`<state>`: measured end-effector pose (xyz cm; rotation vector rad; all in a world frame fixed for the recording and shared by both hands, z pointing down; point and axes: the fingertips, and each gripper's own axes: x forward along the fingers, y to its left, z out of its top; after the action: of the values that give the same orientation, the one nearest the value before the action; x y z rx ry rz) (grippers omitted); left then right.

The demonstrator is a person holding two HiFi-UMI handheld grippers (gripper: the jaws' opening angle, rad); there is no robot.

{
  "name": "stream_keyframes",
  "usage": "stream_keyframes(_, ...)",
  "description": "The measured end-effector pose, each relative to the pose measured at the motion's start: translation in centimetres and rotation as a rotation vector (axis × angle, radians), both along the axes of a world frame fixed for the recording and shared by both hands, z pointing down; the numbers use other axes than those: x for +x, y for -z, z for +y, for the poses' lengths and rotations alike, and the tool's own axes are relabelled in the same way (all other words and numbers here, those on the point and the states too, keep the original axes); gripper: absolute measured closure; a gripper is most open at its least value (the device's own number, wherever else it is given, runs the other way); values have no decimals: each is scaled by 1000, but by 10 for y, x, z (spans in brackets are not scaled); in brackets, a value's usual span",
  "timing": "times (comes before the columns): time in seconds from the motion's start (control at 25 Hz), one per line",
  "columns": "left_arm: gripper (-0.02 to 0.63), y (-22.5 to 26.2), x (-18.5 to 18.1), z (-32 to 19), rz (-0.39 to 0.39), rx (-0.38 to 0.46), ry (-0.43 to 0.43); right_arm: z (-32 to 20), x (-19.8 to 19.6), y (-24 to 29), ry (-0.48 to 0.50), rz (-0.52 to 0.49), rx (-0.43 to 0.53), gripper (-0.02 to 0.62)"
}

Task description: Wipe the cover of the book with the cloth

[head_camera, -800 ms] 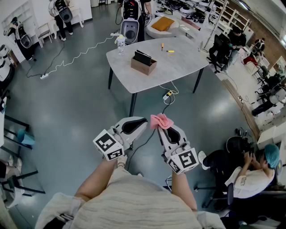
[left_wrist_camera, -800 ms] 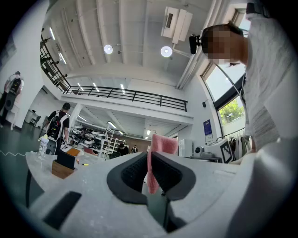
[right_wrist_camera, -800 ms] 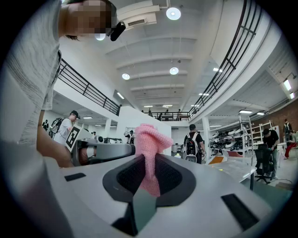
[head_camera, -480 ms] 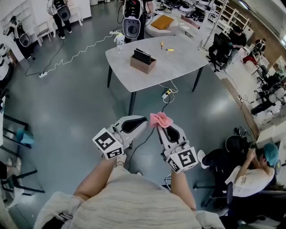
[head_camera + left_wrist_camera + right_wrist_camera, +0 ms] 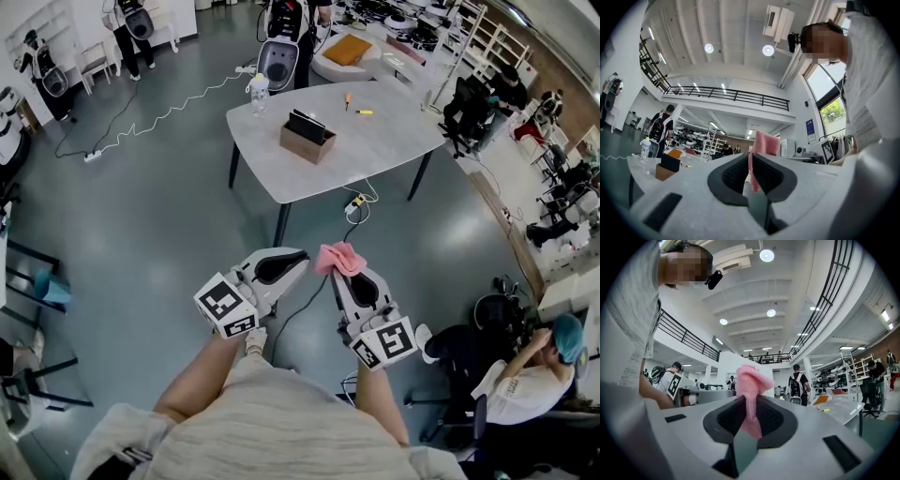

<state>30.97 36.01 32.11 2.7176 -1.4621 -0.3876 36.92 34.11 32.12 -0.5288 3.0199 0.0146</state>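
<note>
holds a pink cloth (image 5: 339, 256) in the right gripper (image 5: 343, 276), clamped tight at the middle, with a bunch sticking out past the tips. holds the left gripper (image 5: 299, 260) just beside it, tips near the cloth, closed almost fully on nothing; shows the cloth only through the thin slit. stands well apart from the grey table (image 5: 375, 141), with the dark book (image 5: 307, 124) upright in a brown box (image 5: 302, 143) on it, far from both grippers.

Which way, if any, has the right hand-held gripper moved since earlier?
No. The right hand-held gripper, shut on the pink cloth, keeps its gap from the near table leg.
</note>
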Motion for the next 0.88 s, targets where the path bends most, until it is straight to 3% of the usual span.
stream_keyframes(0.48,568,18,-93,-53,-118,70,-20,-58,-96,18,-20,0,44,537)
stream_keyframes(0.88,566,2,-155,-87,-160,59,-47,-90,-153,9,-68,31,41,537)
